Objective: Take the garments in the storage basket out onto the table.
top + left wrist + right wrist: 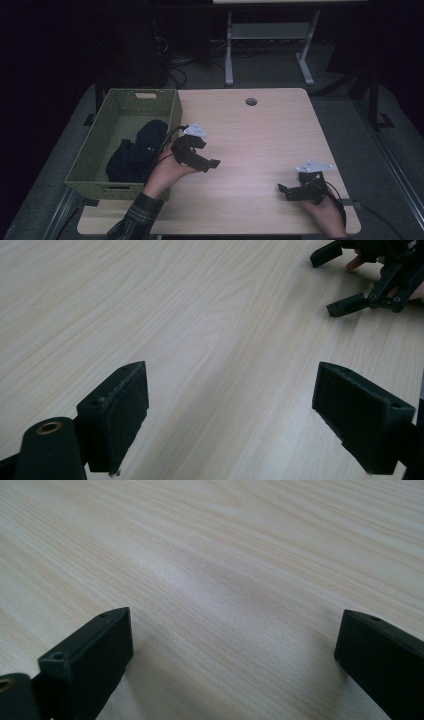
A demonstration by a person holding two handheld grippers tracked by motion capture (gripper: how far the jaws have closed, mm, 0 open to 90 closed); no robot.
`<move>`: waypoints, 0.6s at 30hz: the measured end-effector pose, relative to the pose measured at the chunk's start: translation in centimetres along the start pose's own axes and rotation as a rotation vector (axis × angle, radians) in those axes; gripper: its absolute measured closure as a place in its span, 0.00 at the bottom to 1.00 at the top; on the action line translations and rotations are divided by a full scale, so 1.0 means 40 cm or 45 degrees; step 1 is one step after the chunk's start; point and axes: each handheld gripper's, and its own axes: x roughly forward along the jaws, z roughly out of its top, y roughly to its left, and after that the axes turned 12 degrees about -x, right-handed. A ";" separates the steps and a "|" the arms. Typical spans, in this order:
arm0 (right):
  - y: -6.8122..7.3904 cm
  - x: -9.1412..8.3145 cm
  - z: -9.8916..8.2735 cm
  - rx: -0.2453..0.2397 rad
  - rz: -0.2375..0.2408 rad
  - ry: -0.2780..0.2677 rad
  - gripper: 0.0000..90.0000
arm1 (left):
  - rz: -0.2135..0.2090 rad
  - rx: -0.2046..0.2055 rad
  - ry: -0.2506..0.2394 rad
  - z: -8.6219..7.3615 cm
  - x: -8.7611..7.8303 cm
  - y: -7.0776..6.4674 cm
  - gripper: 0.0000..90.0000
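Observation:
My left gripper (209, 152) hovers over the wooden table (260, 135) just right of a green woven basket (90, 160). Its jaws stand wide apart with nothing between them. In the left gripper view my left gripper (230, 405) is open over bare wood (190, 315), and my right gripper (325, 285) shows far off at the top right. Near the table's front right corner my right gripper (284, 192) points left, open and empty. In the right gripper view my right gripper (235, 635) spans bare tabletop (225, 540). Dark clothing (137, 152) lies bunched inside the basket.
A round cable hole (251, 101) sits near the table's far edge. Behind the table stand the white legs of another desk (229, 55), with cables on the dark floor (175, 70). The basket takes up the table's left side.

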 end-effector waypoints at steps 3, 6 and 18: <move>0.000 0.000 0.000 0.000 0.001 0.000 0.02 | -0.002 -0.001 -0.011 0.010 -0.011 -0.001 0.16; 0.000 0.000 0.000 0.000 0.000 0.000 0.02 | 0.006 0.009 0.003 0.019 -0.024 0.004 0.16; -0.001 0.000 0.000 -0.005 0.000 -0.003 0.02 | 0.011 0.017 0.042 0.059 -0.063 0.019 0.16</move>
